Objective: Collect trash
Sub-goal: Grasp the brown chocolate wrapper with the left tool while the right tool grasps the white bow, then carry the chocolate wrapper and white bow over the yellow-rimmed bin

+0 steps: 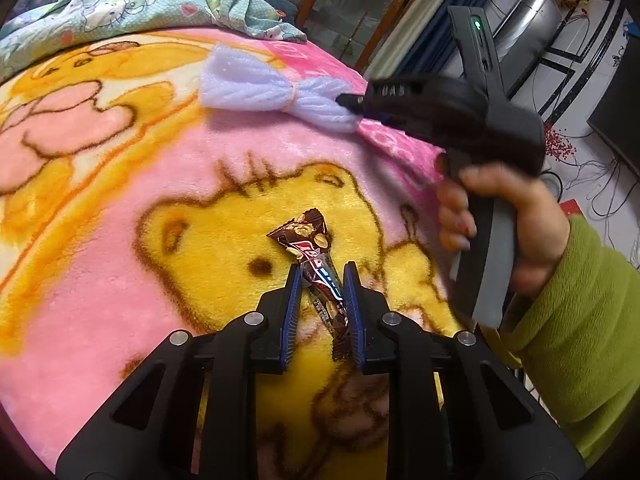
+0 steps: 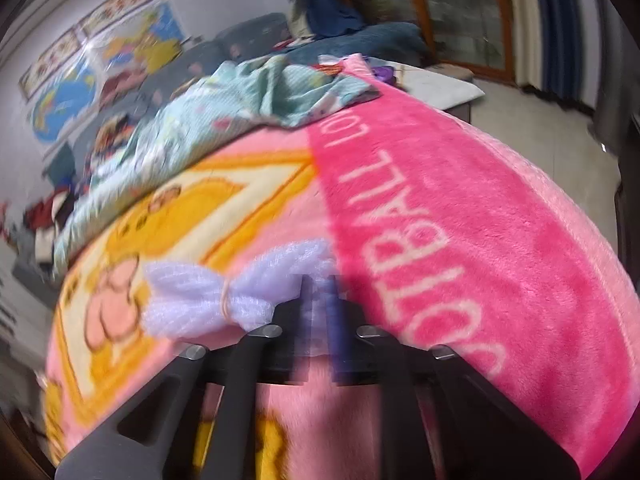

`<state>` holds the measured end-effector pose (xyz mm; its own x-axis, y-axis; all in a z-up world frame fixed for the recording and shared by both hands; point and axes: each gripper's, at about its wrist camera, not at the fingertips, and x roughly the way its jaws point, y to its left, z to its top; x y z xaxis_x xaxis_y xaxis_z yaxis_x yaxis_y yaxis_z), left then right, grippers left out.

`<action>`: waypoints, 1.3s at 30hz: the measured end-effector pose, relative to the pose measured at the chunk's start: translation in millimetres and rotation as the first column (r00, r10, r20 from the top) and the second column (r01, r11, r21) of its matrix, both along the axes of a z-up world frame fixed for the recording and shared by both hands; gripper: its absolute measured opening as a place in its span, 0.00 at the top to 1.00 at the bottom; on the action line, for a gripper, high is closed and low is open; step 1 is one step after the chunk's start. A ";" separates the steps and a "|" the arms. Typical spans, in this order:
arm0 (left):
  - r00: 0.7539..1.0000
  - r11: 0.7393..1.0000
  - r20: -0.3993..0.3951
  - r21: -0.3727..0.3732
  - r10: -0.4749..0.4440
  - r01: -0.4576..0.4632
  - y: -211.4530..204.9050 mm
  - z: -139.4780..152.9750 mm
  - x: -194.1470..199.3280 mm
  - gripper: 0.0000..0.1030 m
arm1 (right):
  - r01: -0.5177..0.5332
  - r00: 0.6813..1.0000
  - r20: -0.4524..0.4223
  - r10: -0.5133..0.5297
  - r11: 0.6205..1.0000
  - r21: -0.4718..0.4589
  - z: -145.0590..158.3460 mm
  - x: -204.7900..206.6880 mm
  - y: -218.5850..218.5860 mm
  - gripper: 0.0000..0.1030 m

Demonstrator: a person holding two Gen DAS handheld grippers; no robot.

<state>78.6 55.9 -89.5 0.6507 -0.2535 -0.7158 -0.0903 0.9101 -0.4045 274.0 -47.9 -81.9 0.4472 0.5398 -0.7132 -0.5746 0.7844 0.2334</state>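
A brown snack wrapper (image 1: 306,236) lies on the pink and yellow bear blanket (image 1: 120,248). My left gripper (image 1: 322,272) is shut on the wrapper's lower half, with a blue pad pressed against each side. A pale purple foam net (image 1: 256,84), tied at the middle with a rubber band, lies further back on the blanket. My right gripper (image 1: 350,101), held by a hand in a green sleeve, has its tips at the net's right end. In the blurred right wrist view, the right gripper (image 2: 320,284) has its fingers close together with the foam net's (image 2: 192,300) right wing between them.
A crumpled teal cartoon-print sheet (image 1: 132,4) is heaped at the blanket's far end. The bed's edge drops off on the right (image 2: 580,208) to a tiled floor. Blue curtains, a wooden-framed glass door and cables on the floor lie beyond.
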 end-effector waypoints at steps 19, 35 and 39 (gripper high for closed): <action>0.995 0.999 0.097 -0.008 -0.037 0.038 -9.6 23.0 3.3 0.90 | 0.060 0.992 0.107 -0.065 0.997 0.051 45.6 -65.8 -91.1 0.94; 0.974 0.991 0.187 0.043 -0.130 0.124 -53.1 61.4 9.8 0.90 | 0.233 0.965 0.110 -0.240 0.970 0.076 64.0 -93.8 -198.2 0.94; 0.966 0.987 0.206 0.060 -0.157 0.148 -63.3 68.4 13.1 0.90 | 0.269 0.954 0.113 -0.278 0.959 0.085 68.6 -101.3 -220.0 0.94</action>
